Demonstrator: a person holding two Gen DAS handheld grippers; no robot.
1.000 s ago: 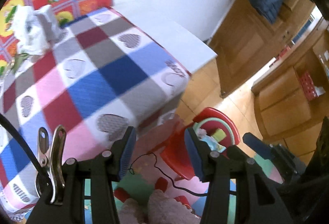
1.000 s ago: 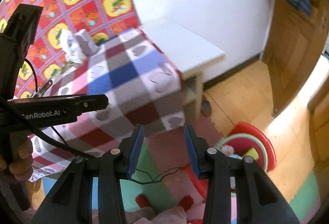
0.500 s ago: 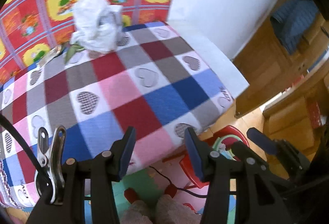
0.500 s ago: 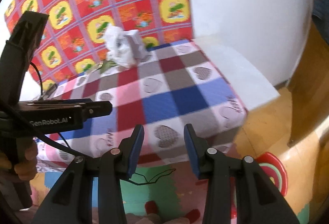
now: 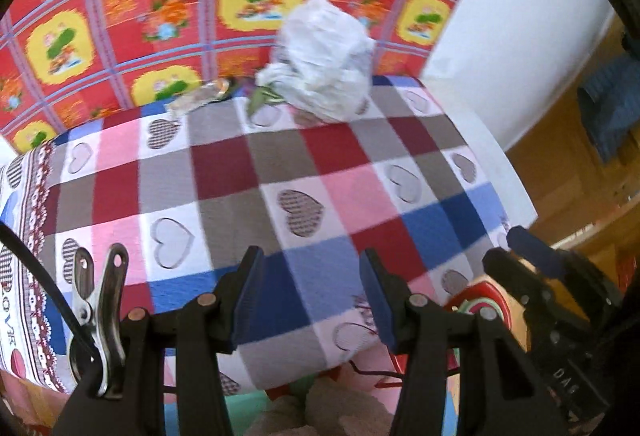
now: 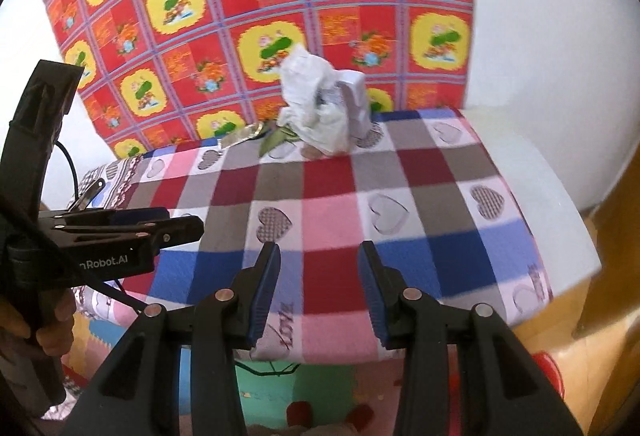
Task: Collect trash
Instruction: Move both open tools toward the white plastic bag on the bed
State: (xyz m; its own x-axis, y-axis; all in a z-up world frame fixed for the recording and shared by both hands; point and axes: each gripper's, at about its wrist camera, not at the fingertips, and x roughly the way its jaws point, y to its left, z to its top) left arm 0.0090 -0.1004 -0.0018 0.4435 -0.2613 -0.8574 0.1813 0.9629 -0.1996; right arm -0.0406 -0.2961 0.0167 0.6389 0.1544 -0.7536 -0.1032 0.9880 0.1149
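Note:
A crumpled white plastic bag (image 5: 324, 64) lies at the far edge of the checked tablecloth (image 5: 224, 172), against the wall. Beside it lie a green leaf (image 5: 260, 100) and a clear wrapper (image 5: 198, 98). The right wrist view shows the same bag (image 6: 310, 108) with a white carton (image 6: 357, 98) leaning on it, plus the leaf (image 6: 274, 140) and wrapper (image 6: 242, 133). My left gripper (image 5: 312, 292) hangs open over the table's near edge, nothing between its blue pads. My right gripper (image 6: 318, 280) is open and empty too, well short of the trash. The left gripper (image 6: 160, 226) shows at the left.
A red and yellow patterned cloth (image 6: 240, 8) covers the wall behind the table. A white shelf (image 6: 560, 204) juts out on the table's right side. Beyond are a wooden door (image 5: 560, 164), a red round toy (image 5: 484, 300) and foam floor mats (image 6: 272, 392).
Both views have swung up from the floor and the table's corner onto the tabletop. The trash pile moved from the upper left toward the middle top. Neither gripper's gap changed.

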